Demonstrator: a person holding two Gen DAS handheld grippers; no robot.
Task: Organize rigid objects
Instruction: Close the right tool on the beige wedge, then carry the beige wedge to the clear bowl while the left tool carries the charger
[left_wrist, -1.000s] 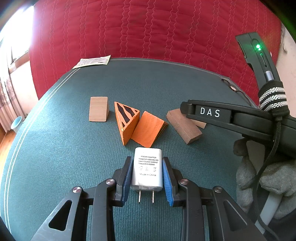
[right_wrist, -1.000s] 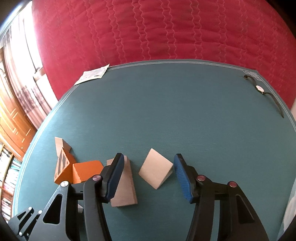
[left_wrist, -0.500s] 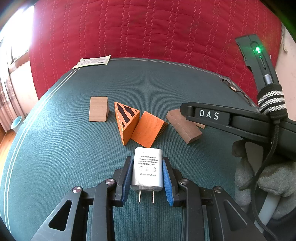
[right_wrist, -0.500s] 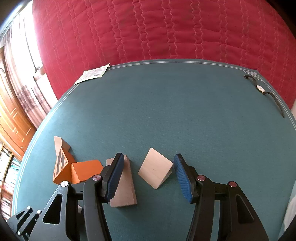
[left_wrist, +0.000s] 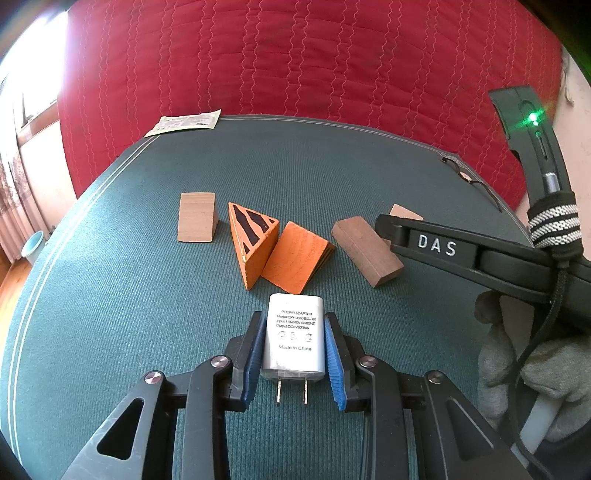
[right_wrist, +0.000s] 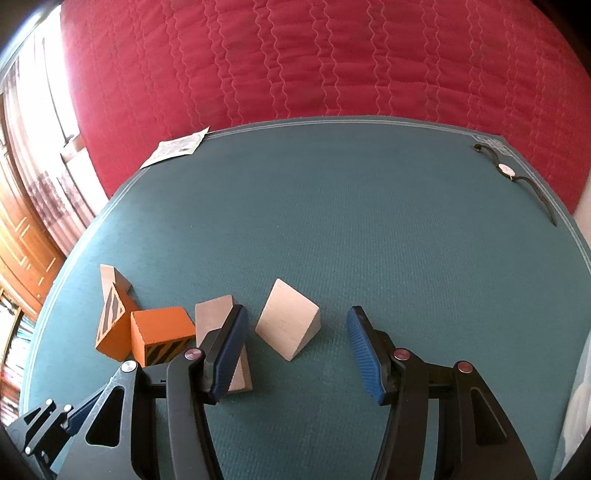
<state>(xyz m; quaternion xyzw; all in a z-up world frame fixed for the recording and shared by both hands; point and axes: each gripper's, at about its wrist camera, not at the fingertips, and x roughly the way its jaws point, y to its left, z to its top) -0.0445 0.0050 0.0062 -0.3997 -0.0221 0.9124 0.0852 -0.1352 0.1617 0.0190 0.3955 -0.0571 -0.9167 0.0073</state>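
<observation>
The left hand-held gripper (left_wrist: 294, 354) squeezes the white plug (left_wrist: 294, 338) to carry it, while the right hand-held gripper (right_wrist: 295, 345) waits wide apart around the pale block (right_wrist: 288, 324).

- We see the left gripper (left_wrist: 294, 356) with its 2 blue pads (left_wrist: 253, 360) pressed against the sides of a white adapter (left_wrist: 294, 336), prongs pointing back toward the camera.
- Just beyond the adapter, 2 orange wedges touch: a striped wedge (left_wrist: 249, 242) and a plain wedge (left_wrist: 297, 256).
- A tan block (left_wrist: 195, 217) lies left of them, a brown block (left_wrist: 365, 251) right.
- The right gripper (left_wrist: 480, 254), marked "DAS", reaches in from the right, partly covering a pale block (left_wrist: 404, 213).
- All rest on the green mat (left_wrist: 110, 295); a paper packet (left_wrist: 184, 122) lies at its far edge.
</observation>
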